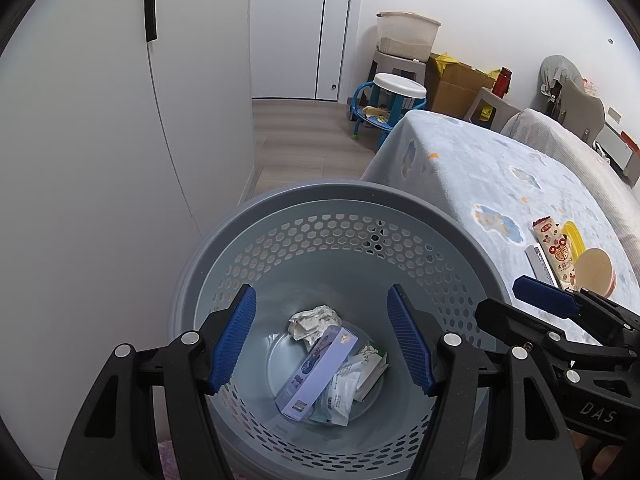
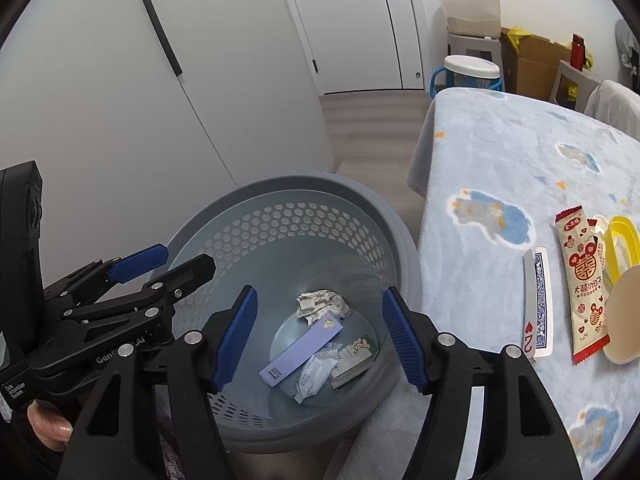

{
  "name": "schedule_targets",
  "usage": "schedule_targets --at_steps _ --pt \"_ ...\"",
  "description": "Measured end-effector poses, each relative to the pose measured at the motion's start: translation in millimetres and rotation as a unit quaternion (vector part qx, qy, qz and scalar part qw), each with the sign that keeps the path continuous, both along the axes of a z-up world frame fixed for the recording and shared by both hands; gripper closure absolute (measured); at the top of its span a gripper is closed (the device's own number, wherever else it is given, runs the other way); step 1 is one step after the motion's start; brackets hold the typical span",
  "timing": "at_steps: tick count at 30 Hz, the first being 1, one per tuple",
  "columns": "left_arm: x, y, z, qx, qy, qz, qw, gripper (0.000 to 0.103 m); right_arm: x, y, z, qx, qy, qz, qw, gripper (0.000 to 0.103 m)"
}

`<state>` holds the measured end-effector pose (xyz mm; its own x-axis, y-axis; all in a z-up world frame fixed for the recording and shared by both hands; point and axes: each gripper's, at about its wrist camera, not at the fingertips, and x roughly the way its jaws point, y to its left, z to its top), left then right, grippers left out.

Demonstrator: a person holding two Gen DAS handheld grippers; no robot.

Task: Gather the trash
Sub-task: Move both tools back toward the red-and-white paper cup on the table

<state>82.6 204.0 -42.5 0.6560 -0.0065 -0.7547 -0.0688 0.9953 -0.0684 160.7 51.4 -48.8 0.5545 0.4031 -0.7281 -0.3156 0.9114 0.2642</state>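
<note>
Right wrist view: right gripper [image 2: 316, 340] and left gripper [image 1: 322, 336] both spread and empty above the grey bin [image 2: 280, 192], remaining trash on the table to the right, snack wrapper [image 2: 582, 284] lying lengthwise front-to-back, nearer the right hand.

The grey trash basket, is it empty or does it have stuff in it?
Not empty: the basket holds a crumpled paper, a purple box and wrappers at its bottom.

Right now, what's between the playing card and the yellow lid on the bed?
The red-and-cream snack wrapper lies between the playing card and yellow lid; clearest in the right wrist view.
</note>
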Motion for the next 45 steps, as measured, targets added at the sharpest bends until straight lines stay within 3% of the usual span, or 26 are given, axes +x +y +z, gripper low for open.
schedule_targets --at_steps 16,28,39,45 --pt "-6 -13 1 0.016 -0.007 -0.013 0.9998 0.037 -31 -44 6 0.0 0.006 -0.045 0.999 0.035" --pt "-27 -39 5 0.027 -0.009 -0.037 0.9989 0.037 -64 -120 9 -0.008 0.014 -0.116 0.993 0.034" --pt "-41 -74 8 0.007 0.001 -0.056 0.9984 0.037 -70 -191 7 -0.011 0.01 -0.179 0.984 0.034" --pt "-44 -104 6 0.006 0.008 -0.08 0.9968 0.037 -64 -219 10 -0.025 -0.004 -0.196 0.98 0.025"
